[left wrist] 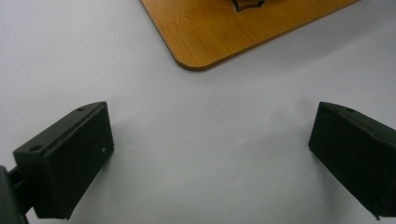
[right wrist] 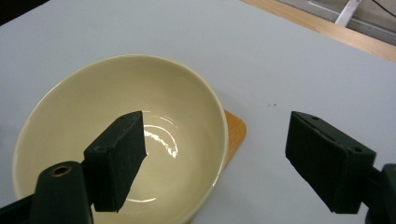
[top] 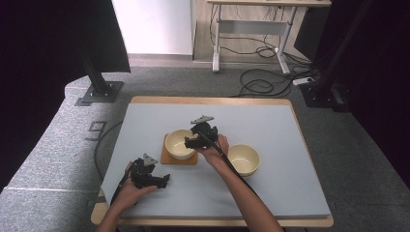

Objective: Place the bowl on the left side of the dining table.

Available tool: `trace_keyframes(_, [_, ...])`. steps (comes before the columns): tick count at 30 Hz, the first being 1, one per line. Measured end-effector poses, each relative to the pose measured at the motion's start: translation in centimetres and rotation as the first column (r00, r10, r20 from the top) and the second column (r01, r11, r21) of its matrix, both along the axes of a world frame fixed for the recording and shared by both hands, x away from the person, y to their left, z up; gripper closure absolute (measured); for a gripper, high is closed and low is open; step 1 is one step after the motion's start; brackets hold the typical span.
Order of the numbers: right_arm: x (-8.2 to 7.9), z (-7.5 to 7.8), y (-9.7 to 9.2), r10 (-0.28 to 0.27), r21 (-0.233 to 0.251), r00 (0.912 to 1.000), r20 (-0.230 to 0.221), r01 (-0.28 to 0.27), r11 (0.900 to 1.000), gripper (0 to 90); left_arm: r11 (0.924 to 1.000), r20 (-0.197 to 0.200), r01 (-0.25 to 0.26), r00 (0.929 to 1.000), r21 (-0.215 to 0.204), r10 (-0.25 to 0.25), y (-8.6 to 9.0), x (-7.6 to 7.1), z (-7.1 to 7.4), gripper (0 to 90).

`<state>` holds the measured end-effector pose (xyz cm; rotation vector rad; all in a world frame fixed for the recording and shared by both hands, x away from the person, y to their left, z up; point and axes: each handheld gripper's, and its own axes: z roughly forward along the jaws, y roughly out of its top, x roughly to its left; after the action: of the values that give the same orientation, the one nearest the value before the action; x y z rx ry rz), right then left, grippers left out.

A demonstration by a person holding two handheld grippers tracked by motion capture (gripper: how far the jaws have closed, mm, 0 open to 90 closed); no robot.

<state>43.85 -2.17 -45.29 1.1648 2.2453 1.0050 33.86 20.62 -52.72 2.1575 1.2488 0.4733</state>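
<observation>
On the grey table (top: 270, 145), the bowl (right wrist: 116, 140) on its wooden board (right wrist: 233, 133) is straddled at its rim by the right gripper (right wrist: 215, 158), its fingers spread wide and gripping nothing; the left gripper (left wrist: 210, 158), also spread empty, is kept farther off.

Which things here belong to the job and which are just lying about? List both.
Job: cream bowl on the wooden board; right gripper, jaws open at its rim.

Lying about: second cream bowl; left gripper, open over the grey mat.

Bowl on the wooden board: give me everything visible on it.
The bowl is cream, glossy, ceramic-looking, round, empty and upright. It sits on the wooden board, covering most of it, left of a second similar bowl. The right gripper hovers open over its rim, one finger above the inside, one outside; nothing grips it.
</observation>
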Motion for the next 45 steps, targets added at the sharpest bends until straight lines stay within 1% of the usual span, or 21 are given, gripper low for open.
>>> trace_keyframes(4, [-0.4, 0.3, -0.5, 0.016, -0.007, 0.9998, 0.009, -0.016, 0.9999, 19.5, 1.0000, 0.001, 0.001, 1.0000, 0.001, -0.001, 0.0, 0.0, 0.0, 0.0])
trace_keyframes(7, [-1.0, 0.8, -1.3, 0.033, -0.015, 0.9992, 0.022, -0.033, 0.9993, 19.2, 1.0000, 0.001, 0.001, 1.0000, 0.001, -0.001, 0.0, 0.0, 0.0, 0.1])
trace_keyframes(12, [-1.9, 1.3, -2.4, 0.053, 0.000, 0.9982, 0.029, -0.053, 0.9986, 20.5, 1.0000, 0.002, 0.003, 1.0000, 0.002, -0.003, 0.0, 0.0, 0.0, 0.1])
trace_keyframes(14, [-2.5, 1.5, -3.0, 0.066, 0.007, 0.9970, 0.040, -0.067, 0.9977, 21.3, 1.0000, 0.003, 0.002, 1.0000, 0.003, -0.002, 0.0, 0.0, 0.0, 0.1])
trace_keyframes(20, [-3.7, 2.0, -4.9, 0.077, 0.031, 0.9949, 0.065, -0.079, 0.9964, 22.3, 1.0000, 0.004, 0.002, 1.0000, 0.003, -0.002, 0.0, 0.0, 0.0, 0.1])
trace_keyframes(23, [-4.4, 2.1, -5.9, 0.074, 0.036, 0.9941, 0.079, -0.077, 0.9964, 23.3, 1.0000, 0.005, 0.002, 1.0000, 0.003, -0.002, 0.0, 0.0, 0.0, 0.1])
trace_keyframes(34, [-6.5, 1.9, -9.6, 0.061, 0.062, 0.9930, 0.101, -0.067, 0.9958, 24.4, 1.0000, 0.005, 0.003, 1.0000, 0.002, -0.003, 0.0, 0.0, 0.0, 0.1])
trace_keyframes(39, [-7.3, 1.6, -11.2, 0.045, 0.071, 0.9938, 0.101, -0.053, 0.9961, 24.5, 1.0000, 0.005, 0.002, 1.0000, 0.001, -0.002, 0.0, 0.0, 0.0, 0.1])
trace_keyframes(45, [-7.8, 1.0, -13.1, 0.025, 0.077, 0.9945, 0.102, -0.033, 0.9965, 24.5, 1.0000, 0.005, 0.002, 1.0000, 0.001, -0.002, 0.0, 0.0, 0.0, 0.1])
